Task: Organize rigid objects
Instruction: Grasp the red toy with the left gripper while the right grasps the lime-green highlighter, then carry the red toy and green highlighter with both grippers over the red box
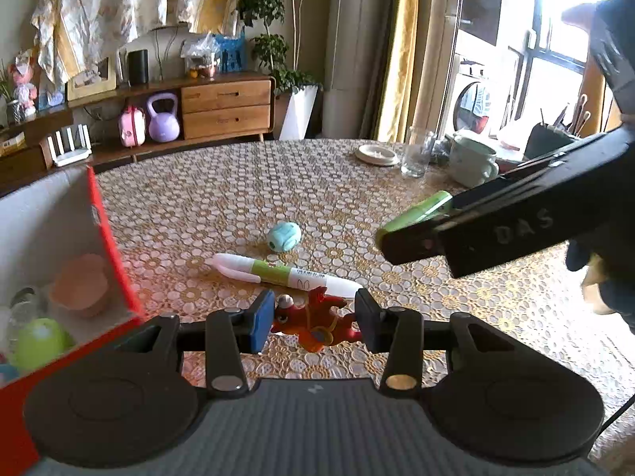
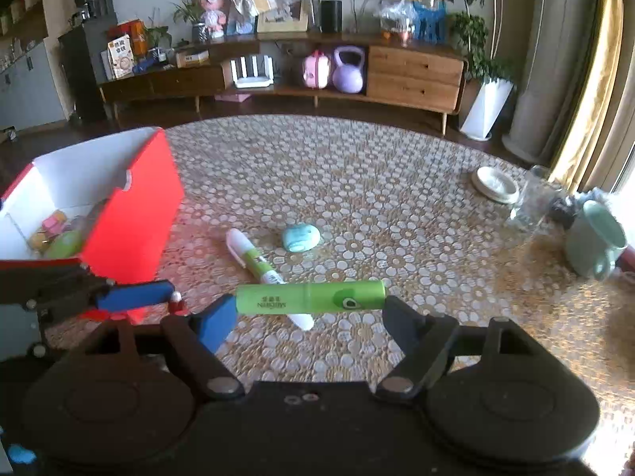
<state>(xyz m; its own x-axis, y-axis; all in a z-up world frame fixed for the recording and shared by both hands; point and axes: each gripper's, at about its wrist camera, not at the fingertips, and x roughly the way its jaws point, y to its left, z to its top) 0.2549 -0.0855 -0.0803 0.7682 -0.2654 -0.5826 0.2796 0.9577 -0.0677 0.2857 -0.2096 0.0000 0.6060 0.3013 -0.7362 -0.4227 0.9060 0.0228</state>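
My left gripper (image 1: pixel 313 323) is shut on a red dragon figurine (image 1: pixel 313 323), held just above the tablecloth. My right gripper (image 2: pixel 309 301) is shut on a green tube (image 2: pixel 309 297), gripped end to end above the table; the tube also shows in the left wrist view (image 1: pixel 416 212). A white and green pen (image 1: pixel 283 271) (image 2: pixel 254 258) lies on the table. A light blue egg-shaped toy (image 1: pixel 283 236) (image 2: pixel 300 238) lies behind it. A red box (image 1: pixel 115 246) (image 2: pixel 131 214) at the left holds several small items.
A white dish (image 2: pixel 496 184), a clear glass (image 2: pixel 530 202) and a pale green mug (image 2: pixel 595 240) stand at the table's far right. The round table has a floral lace cloth (image 2: pixel 357 182). A wooden sideboard stands beyond.
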